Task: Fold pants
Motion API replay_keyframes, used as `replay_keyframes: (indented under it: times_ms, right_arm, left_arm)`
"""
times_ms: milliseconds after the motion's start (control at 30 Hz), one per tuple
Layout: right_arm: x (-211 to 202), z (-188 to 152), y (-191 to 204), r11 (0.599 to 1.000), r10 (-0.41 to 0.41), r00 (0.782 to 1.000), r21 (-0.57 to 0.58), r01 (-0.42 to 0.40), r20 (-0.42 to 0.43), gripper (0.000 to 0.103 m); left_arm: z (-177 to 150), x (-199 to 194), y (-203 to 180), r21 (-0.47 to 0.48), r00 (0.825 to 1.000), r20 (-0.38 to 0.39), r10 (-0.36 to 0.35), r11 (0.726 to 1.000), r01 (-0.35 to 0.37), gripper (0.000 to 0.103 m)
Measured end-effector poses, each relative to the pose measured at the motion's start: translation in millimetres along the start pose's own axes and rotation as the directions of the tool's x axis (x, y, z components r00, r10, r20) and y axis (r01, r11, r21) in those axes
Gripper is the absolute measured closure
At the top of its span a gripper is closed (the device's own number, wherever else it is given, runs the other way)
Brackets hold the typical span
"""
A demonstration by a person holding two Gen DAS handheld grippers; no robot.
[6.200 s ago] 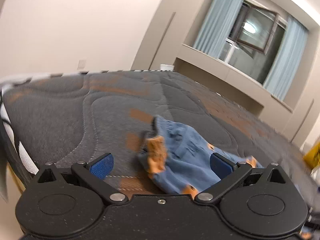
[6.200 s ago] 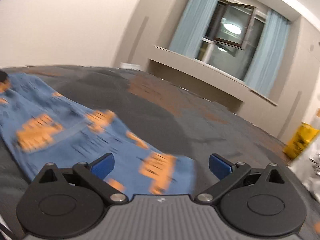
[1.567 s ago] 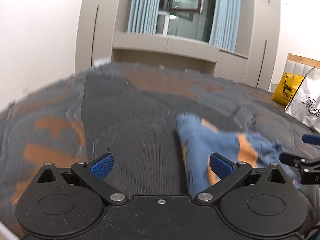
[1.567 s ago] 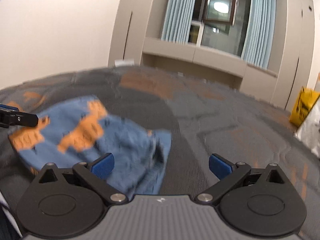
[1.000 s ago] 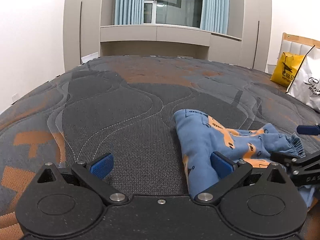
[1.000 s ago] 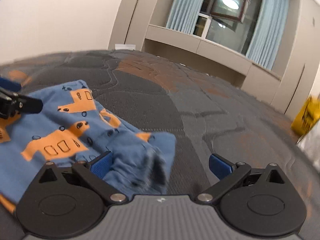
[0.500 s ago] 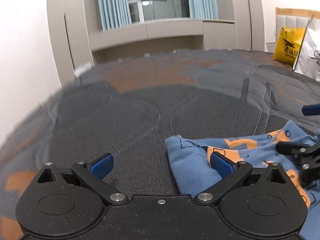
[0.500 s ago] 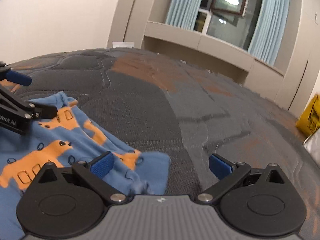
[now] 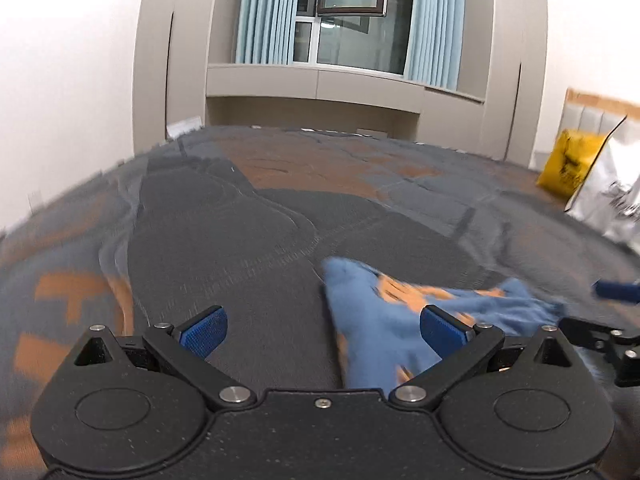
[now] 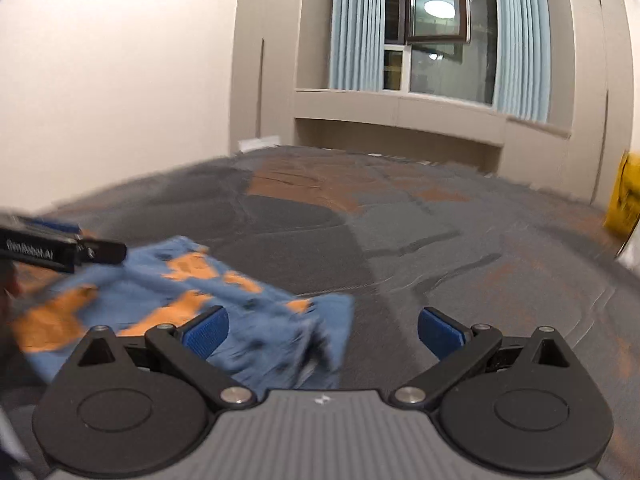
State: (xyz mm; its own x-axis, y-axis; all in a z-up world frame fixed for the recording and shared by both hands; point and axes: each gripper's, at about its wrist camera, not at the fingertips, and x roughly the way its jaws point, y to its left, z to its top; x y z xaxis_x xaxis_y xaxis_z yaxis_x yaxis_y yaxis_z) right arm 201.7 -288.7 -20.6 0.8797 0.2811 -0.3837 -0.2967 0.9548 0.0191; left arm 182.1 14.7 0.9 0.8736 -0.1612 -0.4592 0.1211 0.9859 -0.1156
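Small blue pants (image 9: 380, 320) with orange prints lie bunched on the grey mattress (image 9: 240, 240). In the left wrist view they sit ahead and right, reaching under the right finger; my left gripper (image 9: 323, 326) is open with nothing held. In the right wrist view the pants (image 10: 208, 296) spread at the lower left, their gathered waistband near the left finger. My right gripper (image 10: 322, 334) is open and empty. Each view shows the other gripper at its edge: the right one (image 9: 612, 312), the left one (image 10: 60, 248). Both frames are motion-blurred.
The mattress has orange patches and quilted seams. A yellow bag (image 9: 568, 166) and a white bag (image 9: 608, 204) stand at the far right. A window with blue curtains (image 9: 348, 16), a beige cabinet ledge and a white wall on the left lie beyond the bed.
Both grippers have tilted and shifted, so the room's upper part shows more. The pants look more bunched than half a second ago. Both grippers stay open.
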Motion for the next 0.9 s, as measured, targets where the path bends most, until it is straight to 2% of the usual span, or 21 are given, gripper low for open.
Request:
replay_keyframes:
  times_ms: [100,233,300,467,900]
  right_arm:
    - [-8,-7,-3,0.999,0.021,1.000,0.050,-0.020,-0.015,0.000]
    - [-11,-22,-6,0.996,-0.044,0.995,0.075,0.051,-0.087,0.000]
    - [-13,-29,-10,0.993,-0.035,0.993,0.110,0.047,-0.113,0.000]
    - [-27,-40,-14,0.987,-0.042,0.994,0.148,0.057,-0.102,0.000]
    - [-39,-53,1,0.985,-0.092,0.993,0.139,0.101,-0.072,0.000]
  left_arm:
    - [-15,-8,-1,-0.024,0.999,-0.034,-0.017,1.000,0.016,0.001]
    - [-37,-4,-3,-0.035,0.995,-0.098,0.000,0.999,-0.003,0.001]
    - [-45,-6,0,-0.056,0.995,-0.101,-0.008,0.998,0.002,0.001]
    - [-53,-15,3,-0.083,0.996,-0.086,-0.015,0.996,0.008,0.001]
    - [-57,-19,3,-0.090,0.997,-0.076,-0.020,0.996,0.013,0.001]
